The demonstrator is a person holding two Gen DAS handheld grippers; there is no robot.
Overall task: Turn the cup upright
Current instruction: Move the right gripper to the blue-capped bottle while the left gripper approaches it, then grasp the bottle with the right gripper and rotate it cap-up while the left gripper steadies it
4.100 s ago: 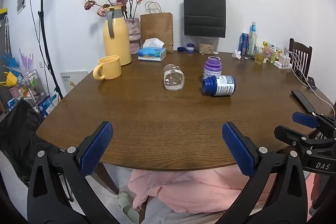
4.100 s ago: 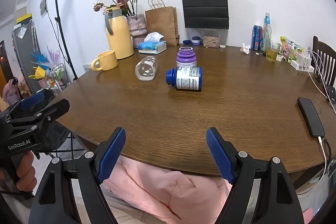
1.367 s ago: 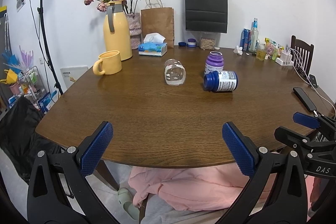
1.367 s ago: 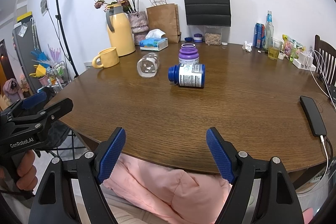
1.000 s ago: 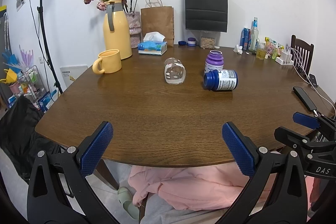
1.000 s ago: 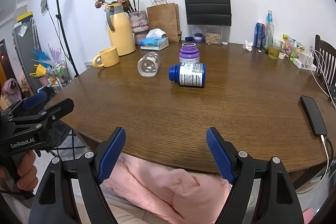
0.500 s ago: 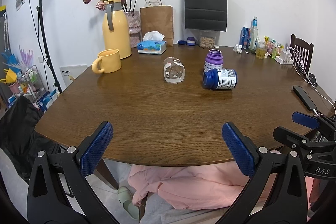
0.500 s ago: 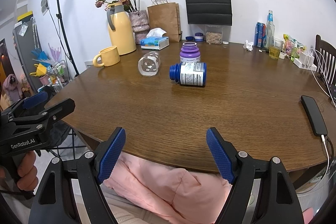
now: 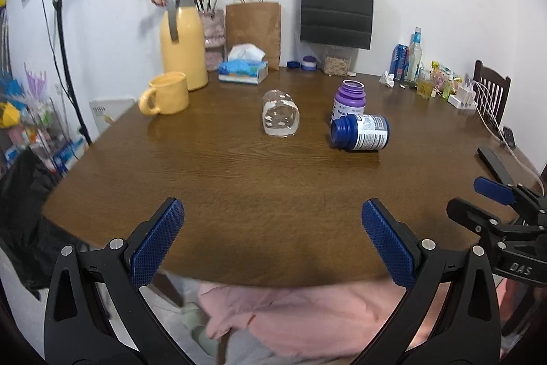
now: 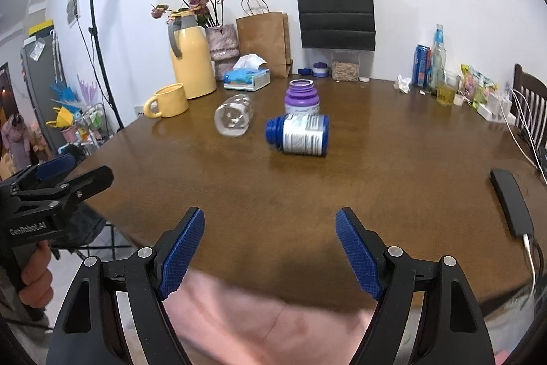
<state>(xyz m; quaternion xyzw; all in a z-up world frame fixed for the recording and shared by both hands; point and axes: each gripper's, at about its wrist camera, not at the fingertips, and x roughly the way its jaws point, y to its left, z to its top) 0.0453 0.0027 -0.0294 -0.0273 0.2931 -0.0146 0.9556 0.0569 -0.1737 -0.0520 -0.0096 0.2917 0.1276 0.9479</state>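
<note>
Clear glass, the cup (image 9: pixel 281 117) lay on its side mid-table, long axis pointing away from the left gripper (image 9: pixel 270 240), spread and empty. From the right wrist, the cup (image 10: pixel 234 119) sat left of the gaping right gripper (image 10: pixel 270 253).

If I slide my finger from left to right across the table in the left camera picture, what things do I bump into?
Yellow mug → clear cup lying on its side → blue bottle lying on its side → black phone near the table's right edge.
</note>
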